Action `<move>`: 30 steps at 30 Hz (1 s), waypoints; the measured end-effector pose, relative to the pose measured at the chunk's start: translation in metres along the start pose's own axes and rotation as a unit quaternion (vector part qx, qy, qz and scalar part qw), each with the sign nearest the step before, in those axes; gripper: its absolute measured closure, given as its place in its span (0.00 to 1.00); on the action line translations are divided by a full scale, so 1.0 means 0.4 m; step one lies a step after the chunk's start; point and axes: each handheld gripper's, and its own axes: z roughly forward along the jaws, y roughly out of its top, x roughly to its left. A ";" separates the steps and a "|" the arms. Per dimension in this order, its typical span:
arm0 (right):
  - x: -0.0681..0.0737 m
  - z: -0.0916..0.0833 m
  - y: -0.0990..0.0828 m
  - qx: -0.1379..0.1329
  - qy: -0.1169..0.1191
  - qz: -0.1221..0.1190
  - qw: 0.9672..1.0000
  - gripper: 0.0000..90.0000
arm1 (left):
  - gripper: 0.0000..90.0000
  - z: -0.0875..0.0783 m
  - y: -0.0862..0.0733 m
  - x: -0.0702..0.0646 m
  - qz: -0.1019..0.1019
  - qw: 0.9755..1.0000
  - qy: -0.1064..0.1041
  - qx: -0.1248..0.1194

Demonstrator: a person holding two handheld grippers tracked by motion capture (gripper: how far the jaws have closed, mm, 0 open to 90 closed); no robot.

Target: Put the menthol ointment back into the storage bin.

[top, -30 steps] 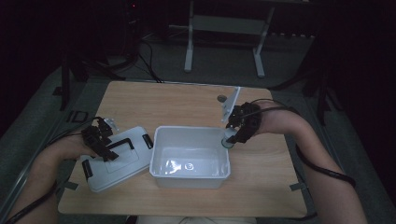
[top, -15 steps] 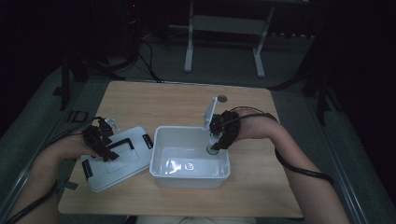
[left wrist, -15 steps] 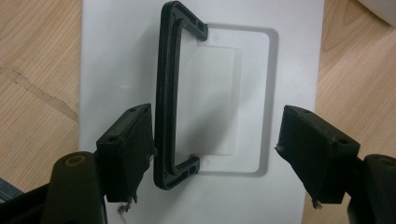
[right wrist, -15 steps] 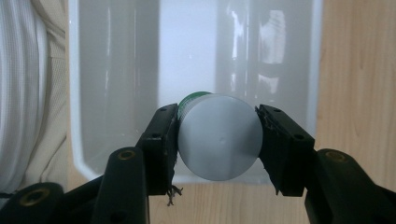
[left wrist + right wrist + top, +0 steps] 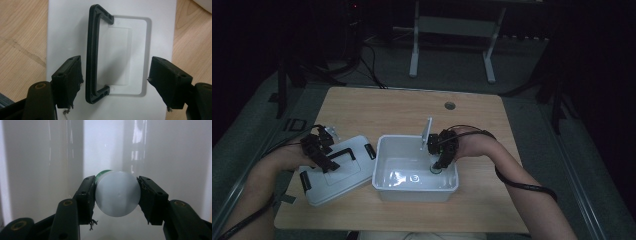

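- The right claw (image 5: pixel 116 195) has its two black jaws pressed against the sides of a small round white container with a green rim (image 5: pixel 117 193), gripping it firmly.
- In the high view, that right claw (image 5: pixel 438 165) is lowered inside the open white rectangular plastic box (image 5: pixel 384 180) on the light wooden desk (image 5: pixel 402 112), near the box's right wall.
- The left claw (image 5: pixel 115 82) hangs open, its jaws on either side of the black handle (image 5: pixel 93 50) of the flat white plastic lid (image 5: pixel 65 30), not pressing it.
- The lid (image 5: pixel 334 182) lies on the desk just beside the box's left side.
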 end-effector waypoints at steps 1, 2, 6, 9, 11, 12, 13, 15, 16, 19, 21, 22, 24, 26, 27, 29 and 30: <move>-0.002 0.007 0.002 0.001 -0.003 -0.002 1.000 0.55 | 0.30 -0.001 0.000 0.000 -0.002 1.000 -0.001 -0.001; -0.003 0.013 0.003 0.004 -0.003 0.002 1.000 0.55 | 0.30 -0.001 0.000 0.000 -0.002 1.000 0.000 -0.002; -0.008 0.033 0.006 0.010 0.002 0.002 1.000 0.55 | 0.30 0.002 -0.001 -0.001 0.000 1.000 -0.001 0.002; -0.011 0.050 0.011 0.015 -0.003 0.002 1.000 0.55 | 0.30 0.005 -0.001 -0.001 0.000 1.000 -0.003 0.003; -0.014 0.061 0.014 0.021 -0.006 0.008 1.000 0.55 | 0.30 0.006 -0.002 0.000 -0.001 1.000 -0.005 0.002; -0.016 0.068 0.016 0.022 -0.007 0.003 1.000 0.55 | 0.30 0.007 -0.002 0.000 -0.001 1.000 -0.004 0.003; -0.016 0.073 0.018 0.022 -0.007 0.007 1.000 0.55 | 0.30 0.008 -0.002 0.000 -0.001 1.000 -0.006 0.003; -0.018 0.085 0.021 0.023 -0.003 0.008 1.000 0.55 | 0.30 0.009 -0.002 -0.001 -0.001 1.000 -0.005 0.004; -0.019 0.091 0.023 0.022 -0.003 0.006 1.000 0.55 | 0.30 0.009 -0.003 -0.001 -0.001 1.000 -0.006 0.003; -0.020 0.109 0.025 0.037 -0.006 0.004 0.999 0.55 | 0.30 0.007 -0.004 0.000 -0.001 1.000 -0.006 0.003; -0.022 0.118 0.026 0.040 -0.001 0.007 0.999 0.55 | 0.30 0.006 -0.005 0.000 -0.001 1.000 -0.006 0.005; -0.022 0.122 0.027 0.042 -0.002 0.008 0.999 0.55 | 0.30 0.007 -0.006 0.000 -0.001 1.000 -0.006 0.005; -0.023 0.128 0.029 0.043 -0.002 0.009 0.999 0.55 | 0.30 0.009 -0.007 0.000 -0.001 1.000 -0.006 0.004; -0.025 0.137 0.032 0.042 -0.001 0.009 0.999 0.55 | 0.30 0.011 -0.007 0.000 -0.001 1.000 -0.008 0.005; -0.025 0.140 0.033 0.044 0.001 0.008 0.999 0.55 | 0.30 0.012 -0.006 0.000 0.000 1.000 -0.008 0.006; -0.025 0.149 0.036 0.050 -0.001 0.009 0.999 0.55 | 0.30 0.015 -0.005 -0.001 0.001 1.000 -0.009 0.011; -0.025 0.154 0.037 0.054 -0.003 0.005 0.999 0.55 | 0.30 0.017 -0.005 -0.001 -0.001 1.000 -0.011 0.014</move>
